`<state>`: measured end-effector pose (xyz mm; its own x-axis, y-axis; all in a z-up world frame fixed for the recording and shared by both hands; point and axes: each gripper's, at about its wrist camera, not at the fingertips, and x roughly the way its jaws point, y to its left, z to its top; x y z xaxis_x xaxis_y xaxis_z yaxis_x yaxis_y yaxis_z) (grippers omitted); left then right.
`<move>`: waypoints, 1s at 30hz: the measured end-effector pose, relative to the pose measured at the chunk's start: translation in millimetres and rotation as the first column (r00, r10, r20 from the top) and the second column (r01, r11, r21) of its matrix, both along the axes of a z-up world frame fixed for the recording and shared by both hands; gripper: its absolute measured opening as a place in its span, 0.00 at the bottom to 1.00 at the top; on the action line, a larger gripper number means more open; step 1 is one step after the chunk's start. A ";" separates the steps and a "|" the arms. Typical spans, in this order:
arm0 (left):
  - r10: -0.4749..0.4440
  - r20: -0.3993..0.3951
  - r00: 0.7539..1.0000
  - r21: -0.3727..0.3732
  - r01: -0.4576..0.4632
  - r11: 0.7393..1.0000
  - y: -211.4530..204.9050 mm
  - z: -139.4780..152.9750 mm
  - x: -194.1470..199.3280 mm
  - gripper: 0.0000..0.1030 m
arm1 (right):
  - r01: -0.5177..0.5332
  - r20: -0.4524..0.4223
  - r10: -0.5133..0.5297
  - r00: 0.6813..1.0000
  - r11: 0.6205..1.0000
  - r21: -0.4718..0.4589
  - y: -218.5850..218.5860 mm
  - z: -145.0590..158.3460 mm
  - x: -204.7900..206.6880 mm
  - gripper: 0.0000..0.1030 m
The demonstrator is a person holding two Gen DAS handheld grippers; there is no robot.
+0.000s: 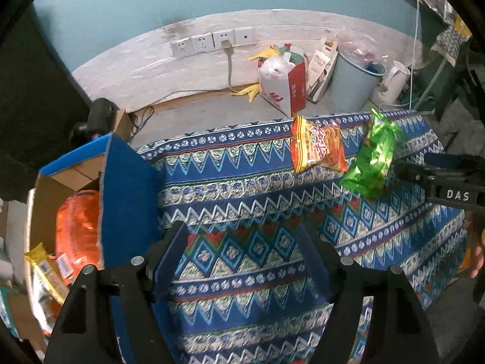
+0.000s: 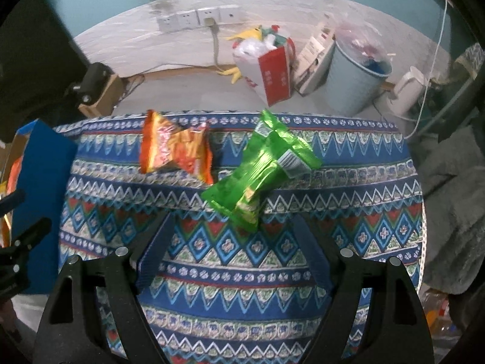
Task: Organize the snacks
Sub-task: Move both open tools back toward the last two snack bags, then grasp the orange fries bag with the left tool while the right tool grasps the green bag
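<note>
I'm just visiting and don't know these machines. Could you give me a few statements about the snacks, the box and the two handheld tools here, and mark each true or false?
1. Two snack packets lie on the patterned tablecloth: an orange packet and a green packet. True.
2. The right tool is clamped on the green packet. False: its fingers are spread apart with only cloth between them.
3. The cardboard box at the table's left already holds snack packets. True.
4. The left tool is carrying the orange packet. False: it is open and empty; that packet lies on the cloth.
5. The green packet is inside the box. False: it lies on the cloth, right of the orange one.
</note>
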<state>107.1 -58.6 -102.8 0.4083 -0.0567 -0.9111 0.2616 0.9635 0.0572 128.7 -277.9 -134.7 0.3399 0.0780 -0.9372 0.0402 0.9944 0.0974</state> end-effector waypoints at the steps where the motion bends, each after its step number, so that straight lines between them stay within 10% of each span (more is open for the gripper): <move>1: 0.005 -0.005 1.000 -0.010 -0.005 1.000 -1.3 -2.7 4.5 0.73 | 0.008 -0.008 -0.008 1.000 1.000 0.002 -2.5 -4.5 4.8 0.78; 20: 0.060 -0.079 0.995 -0.141 -0.071 0.987 -41.3 -42.2 69.8 0.79 | 0.116 -0.104 -0.111 0.988 0.993 0.039 -25.9 -83.7 62.7 0.77; 24: 0.060 -0.087 0.994 -0.155 -0.073 0.985 -52.1 -48.5 79.1 0.79 | 0.074 -0.103 -0.068 0.992 0.996 0.056 -26.0 -94.6 63.4 0.32; 30: 0.042 -0.114 0.993 -0.181 -0.063 0.981 -64.6 -57.6 90.6 0.79 | 0.010 -0.087 -0.011 0.996 1.000 -0.017 -26.8 -91.1 56.7 0.30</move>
